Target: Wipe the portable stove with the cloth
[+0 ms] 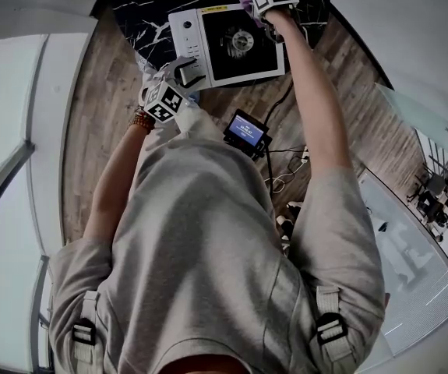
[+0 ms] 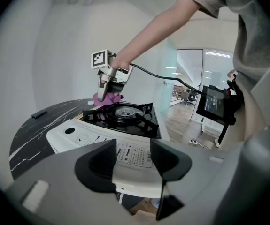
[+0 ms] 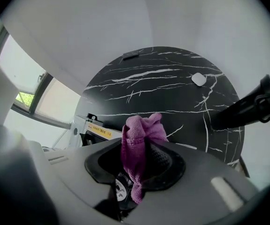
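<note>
The portable stove (image 1: pixel 227 41), white with a black burner top, sits on a round black marble table (image 1: pixel 142 14). My left gripper (image 1: pixel 188 70) clamps the stove's near left edge by the control panel; in the left gripper view its jaws (image 2: pixel 132 161) hold the white rim between them. My right gripper (image 1: pixel 256 10) points steeply down at the stove's far right corner, shut on a purple cloth (image 3: pixel 142 130). The left gripper view shows that cloth (image 2: pixel 107 98) bunched against the far edge of the stove (image 2: pixel 120 116), under the right gripper (image 2: pixel 105 93).
A small white object (image 3: pixel 198 78) and a flat dark item (image 3: pixel 131 55) lie on the table beyond the stove. A small monitor (image 1: pixel 247 131) on a stand is beside the table, with cables (image 1: pixel 286 170) on the wooden floor. A black stand (image 3: pixel 247 107) leans in at right.
</note>
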Tool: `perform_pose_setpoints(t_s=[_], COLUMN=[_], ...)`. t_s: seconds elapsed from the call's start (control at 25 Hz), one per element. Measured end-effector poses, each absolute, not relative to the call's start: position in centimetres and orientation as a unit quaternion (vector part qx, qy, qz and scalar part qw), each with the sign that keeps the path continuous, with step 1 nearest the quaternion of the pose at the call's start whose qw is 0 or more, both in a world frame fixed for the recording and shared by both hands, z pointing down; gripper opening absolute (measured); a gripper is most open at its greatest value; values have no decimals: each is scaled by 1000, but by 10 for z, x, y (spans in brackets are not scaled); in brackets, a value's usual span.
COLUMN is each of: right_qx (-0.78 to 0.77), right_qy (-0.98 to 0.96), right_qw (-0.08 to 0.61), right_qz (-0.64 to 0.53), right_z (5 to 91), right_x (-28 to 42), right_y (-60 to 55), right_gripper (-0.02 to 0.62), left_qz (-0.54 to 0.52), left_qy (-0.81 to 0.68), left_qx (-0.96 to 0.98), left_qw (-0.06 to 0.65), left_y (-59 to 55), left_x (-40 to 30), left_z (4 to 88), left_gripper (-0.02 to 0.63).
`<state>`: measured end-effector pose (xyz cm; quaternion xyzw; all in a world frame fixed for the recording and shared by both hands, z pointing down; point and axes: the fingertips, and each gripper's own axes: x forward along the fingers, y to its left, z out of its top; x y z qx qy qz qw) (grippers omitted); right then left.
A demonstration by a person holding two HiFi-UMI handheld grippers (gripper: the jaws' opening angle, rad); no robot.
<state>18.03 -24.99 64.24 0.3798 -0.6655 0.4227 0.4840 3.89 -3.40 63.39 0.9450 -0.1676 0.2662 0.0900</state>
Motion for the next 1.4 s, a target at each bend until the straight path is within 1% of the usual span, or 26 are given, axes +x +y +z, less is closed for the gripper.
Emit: perform_pose_setpoints(t_s=[0.16,0.44,0.64,0.92,1.4], right_qx=[348,338,326,309,289], right_qy=[-652,-660,-671,-678,-704], right_qw=[509,497,489,501,481], right_qz=[441,451,452,441,436], right_z=[643,640,640,641,637], right_x=[173,170,152,134,101], right_y=[-247,-244,-237,-232,-229], right_gripper=[115,114,114,114,114], left_qz=[256,250,251,249,249], left_qy=[-173,-182,-191,-194,-198], left_qx=[947,946,944,944,944], left_qw=[89,94,98,95,88], left_y=[-34,-35,-36,-34,-38], left_x=[37,38,38,34,36], left_z=[635,635,635,636,636], left_gripper=[206,210,210,210,209])
